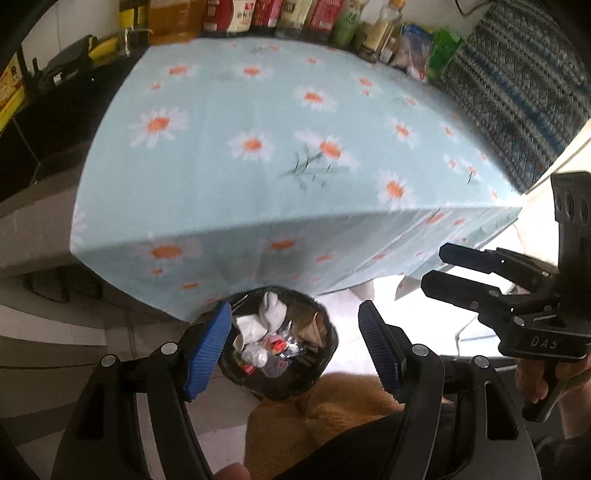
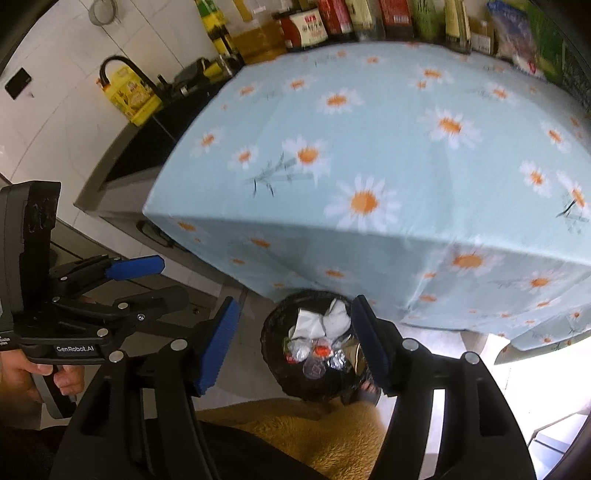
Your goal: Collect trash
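A black-lined trash bin (image 1: 325, 325) stands on the floor below the table's front edge. It holds crumpled white paper (image 1: 271, 312), foil and red wrappers (image 1: 277, 347). The bin also shows in the right wrist view (image 2: 271, 332). My left gripper (image 1: 295, 350) is open and empty, held above the bin. My right gripper (image 2: 295, 343) is open and empty, also above the bin. The right gripper shows in the left wrist view (image 1: 439, 269), and the left gripper shows in the right wrist view (image 2: 166, 280); both look open.
A table with a light blue daisy cloth (image 1: 258, 147) fills the middle. Bottles and packets (image 1: 295, 18) line its far edge. A dark counter with a yellow jug (image 2: 129, 96) lies left. A patterned fabric (image 1: 517, 92) is at right. A mustard cushion (image 2: 314, 432) lies below.
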### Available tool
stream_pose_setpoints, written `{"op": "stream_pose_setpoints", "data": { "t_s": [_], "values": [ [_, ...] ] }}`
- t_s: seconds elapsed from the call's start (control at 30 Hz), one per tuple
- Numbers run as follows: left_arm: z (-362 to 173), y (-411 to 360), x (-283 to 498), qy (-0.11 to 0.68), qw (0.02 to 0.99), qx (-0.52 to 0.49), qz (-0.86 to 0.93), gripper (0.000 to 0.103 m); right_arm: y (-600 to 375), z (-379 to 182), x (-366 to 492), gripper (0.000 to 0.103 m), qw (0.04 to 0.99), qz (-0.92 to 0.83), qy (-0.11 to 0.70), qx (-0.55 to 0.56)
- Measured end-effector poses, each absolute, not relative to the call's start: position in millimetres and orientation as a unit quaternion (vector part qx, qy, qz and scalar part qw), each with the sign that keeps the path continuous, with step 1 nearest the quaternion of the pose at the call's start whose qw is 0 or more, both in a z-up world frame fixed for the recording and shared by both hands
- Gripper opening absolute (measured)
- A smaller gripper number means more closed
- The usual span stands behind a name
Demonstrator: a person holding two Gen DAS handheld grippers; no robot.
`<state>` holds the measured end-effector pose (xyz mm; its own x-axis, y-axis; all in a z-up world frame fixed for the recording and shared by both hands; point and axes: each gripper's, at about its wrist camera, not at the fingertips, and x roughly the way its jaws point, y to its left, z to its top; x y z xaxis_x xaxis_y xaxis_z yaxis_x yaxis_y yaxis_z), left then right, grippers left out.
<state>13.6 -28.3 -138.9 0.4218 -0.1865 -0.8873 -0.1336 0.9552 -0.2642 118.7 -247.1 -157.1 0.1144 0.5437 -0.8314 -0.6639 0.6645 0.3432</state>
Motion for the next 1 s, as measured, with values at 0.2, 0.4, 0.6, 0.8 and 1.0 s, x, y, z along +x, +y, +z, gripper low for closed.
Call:
{"op": "stream_pose_setpoints", "data": {
  "t_s": [0.2,0.4,0.6,0.8,1.0],
  "values": [
    [-103.0,-36.2,15.0,0.509,0.849,-0.138,-0.003,0.069,-265.0,-127.4,129.0,0.072,0.757,0.413,0.505,-0.037],
    [-67.3,-47.9,16.7,0.479,0.87,-0.116,0.01,0.074,-285.8,-90.2,136.2,0.077,0.78,0.42,0.462,-0.024],
    [-38.6,-64.1,20.1,0.453,0.885,-0.106,0.018,0.081,-302.1,-56.9,139.9,0.085,0.796,0.429,0.426,-0.014],
    [-12.1,-74.6,18.2,0.428,0.898,-0.093,0.045,0.096,-322.6,-32.2,145.5,0.094,0.808,0.425,0.408,-0.004],
    [5.7,-88.7,14.5,0.412,0.906,-0.073,0.067,0.096,-343.0,-12.1,148.6,0.098,0.817,0.426,0.389,-0.003]
  ]
}}
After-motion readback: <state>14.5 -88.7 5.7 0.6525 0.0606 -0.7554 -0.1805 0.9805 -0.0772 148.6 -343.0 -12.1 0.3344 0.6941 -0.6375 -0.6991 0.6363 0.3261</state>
